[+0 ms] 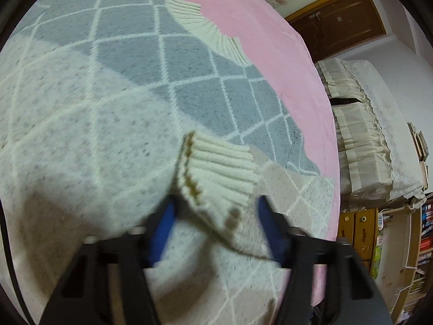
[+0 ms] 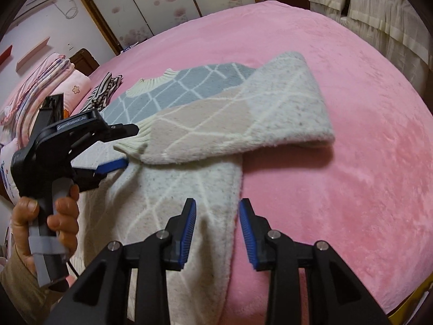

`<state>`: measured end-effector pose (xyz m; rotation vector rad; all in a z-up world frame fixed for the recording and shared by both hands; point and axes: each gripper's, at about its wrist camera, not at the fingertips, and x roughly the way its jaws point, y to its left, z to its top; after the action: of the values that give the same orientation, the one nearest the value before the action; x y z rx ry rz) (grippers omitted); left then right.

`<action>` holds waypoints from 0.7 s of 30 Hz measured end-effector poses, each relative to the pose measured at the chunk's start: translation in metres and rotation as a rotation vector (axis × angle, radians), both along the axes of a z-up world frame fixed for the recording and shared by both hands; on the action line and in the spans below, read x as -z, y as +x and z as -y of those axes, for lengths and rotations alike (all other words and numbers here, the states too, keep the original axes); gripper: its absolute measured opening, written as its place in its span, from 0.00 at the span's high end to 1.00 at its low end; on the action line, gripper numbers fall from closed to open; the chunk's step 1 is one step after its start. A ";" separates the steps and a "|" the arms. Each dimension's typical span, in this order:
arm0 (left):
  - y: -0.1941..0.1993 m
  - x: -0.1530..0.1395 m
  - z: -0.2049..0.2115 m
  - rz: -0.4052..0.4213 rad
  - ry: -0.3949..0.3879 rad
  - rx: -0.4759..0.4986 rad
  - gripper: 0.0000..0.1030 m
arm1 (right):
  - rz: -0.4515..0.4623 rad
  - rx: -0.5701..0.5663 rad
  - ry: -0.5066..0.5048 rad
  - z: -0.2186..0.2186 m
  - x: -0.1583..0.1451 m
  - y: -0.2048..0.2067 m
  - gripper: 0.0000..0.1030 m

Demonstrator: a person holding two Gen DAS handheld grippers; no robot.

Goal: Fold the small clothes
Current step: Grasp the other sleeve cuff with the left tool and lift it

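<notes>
Lying spread on the pink bed (image 2: 338, 103), the sweater (image 2: 189, 140) is seen with one sleeve (image 2: 243, 124) already folded across its body, so the sleeve-folding step is judged to be in hand. The ribbed cuff (image 1: 216, 173) of that sleeve is framed between the pads of the left gripper (image 1: 216, 233); its jaws are set narrow, yet whether the pads press on the cuff cannot be told through the blur. In the right wrist view the same gripper (image 2: 127, 146) is seen at the cuff, held by a hand (image 2: 46, 224). The right gripper (image 2: 216, 233) is held partly open over the sweater's side edge, and nothing is gripped by it. For the next move, the cuff is probably to be laid flat on the body, and the side edge to be pinched by the right jaws for a fold inward. Care is called for that the folded sleeve is not dragged askew.
</notes>
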<state>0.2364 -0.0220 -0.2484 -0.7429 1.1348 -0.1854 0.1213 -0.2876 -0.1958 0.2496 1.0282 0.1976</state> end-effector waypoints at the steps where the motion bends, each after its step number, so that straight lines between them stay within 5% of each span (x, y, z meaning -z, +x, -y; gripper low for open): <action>1: 0.003 -0.001 0.003 0.003 0.004 0.015 0.70 | -0.004 0.001 -0.001 0.001 0.002 0.000 0.68; 3: 0.009 -0.005 0.013 0.002 0.050 0.047 0.91 | -0.011 0.001 -0.004 0.000 0.006 -0.001 0.68; 8: 0.023 -0.028 0.028 0.034 0.205 0.128 0.92 | -0.004 0.006 -0.022 -0.001 0.008 -0.002 0.68; 12: 0.029 -0.075 0.029 0.178 0.367 0.166 0.92 | 0.005 0.016 -0.037 0.004 0.007 -0.001 0.68; 15: 0.029 -0.114 0.020 0.308 0.502 0.135 0.92 | 0.013 0.034 -0.048 0.009 0.007 0.005 0.68; 21: 0.028 -0.163 -0.019 0.477 0.652 0.029 0.92 | 0.014 0.069 -0.045 0.019 0.010 0.016 0.68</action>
<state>0.2641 -0.0031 -0.0849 -0.0867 0.6815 -0.0058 0.1371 -0.3066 -0.2055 0.2424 1.0077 0.1138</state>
